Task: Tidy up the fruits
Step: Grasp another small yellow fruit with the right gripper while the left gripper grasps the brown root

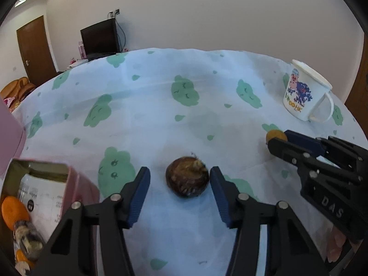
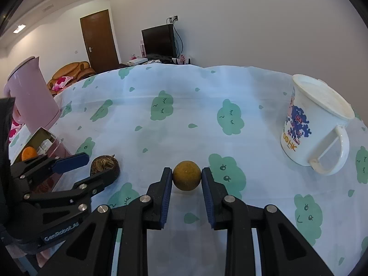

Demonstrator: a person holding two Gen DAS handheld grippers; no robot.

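**A:** What lies on the table [image 2: 184, 119]?

**B:** A pale blue cloth printed with green clouds covers it. In the left wrist view, a dark brown, round fruit [image 1: 187, 177] with a dry tuft on top sits just below centre, between the blue pads of the left gripper [image 1: 180, 192]. The right-hand pad touches the fruit at its 3 o'clock side; the left-hand pad stands apart from it, so the jaws are partly open and not clamped.

**A:** And the other tool?

**B:** In the right wrist view, the right gripper [image 2: 186, 179] is closed on a small yellow-brown ball-shaped fruit [image 2: 186, 175]; both pads press its sides. That fruit rests on the cloth near centre.

**A:** Anything else nearby?

**B:** At 9 o'clock in that view, a pink box [image 2: 49, 148] holds an orange fruit [image 2: 29, 153] and a white jar. Behind it stands a pink jug [image 2: 32, 94]. At 3 o'clock sits a white lidded mug [image 2: 315, 124] with a cartoon print. The brown fruit lies between the box and the yellow-brown one.
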